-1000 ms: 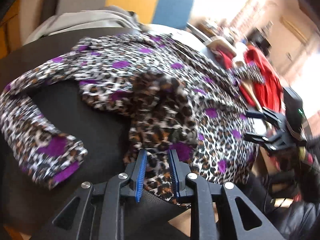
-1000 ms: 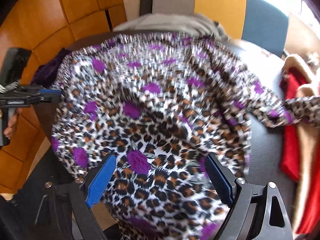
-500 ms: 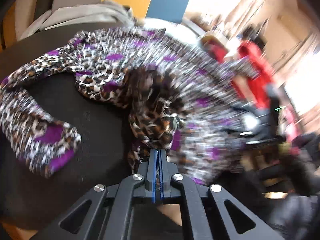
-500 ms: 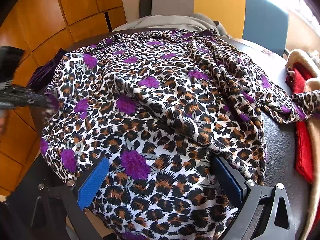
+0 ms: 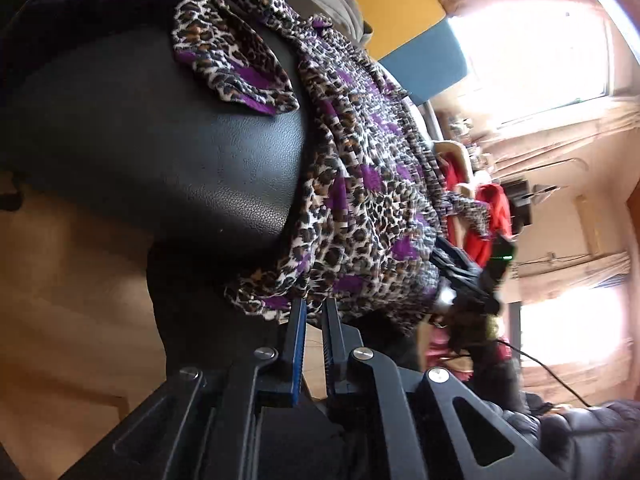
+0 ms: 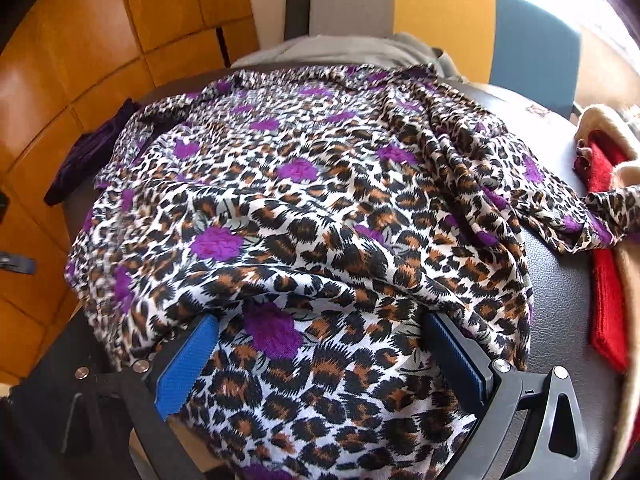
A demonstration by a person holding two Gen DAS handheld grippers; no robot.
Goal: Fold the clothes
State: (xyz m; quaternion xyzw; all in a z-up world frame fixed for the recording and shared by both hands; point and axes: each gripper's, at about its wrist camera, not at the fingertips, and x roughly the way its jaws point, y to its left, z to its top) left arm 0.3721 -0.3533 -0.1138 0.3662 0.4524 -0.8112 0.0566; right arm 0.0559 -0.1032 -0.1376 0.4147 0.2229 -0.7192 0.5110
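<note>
Leopard spots and purple flowers were seen all over the blouse, which was spread in soft waves on the black table, its near edge hanging off the front. The cloth was judged to be thin, light and slippery — the kind that slides and bunches, so it should be held at a hem or a corner, not in the loose middle. In the right wrist view the right gripper was held wide open, with its blue pads set far apart and the hanging hem lying between them; nothing was pinched there. In the left wrist view the left gripper was seen nearly closed at the bottom corner of the blouse, with a thin gap between the blue pads. The cloth reached the tips, but it could not be told if it was really held. Only the left view showed one sleeve folded over by the far edge, and the other tongs from outside. Only the right view showed the other sleeve stretched toward a red garment, a grey garment at the back, and a dark purple cloth at the side — things that were mostly hidden from the left one.
</note>
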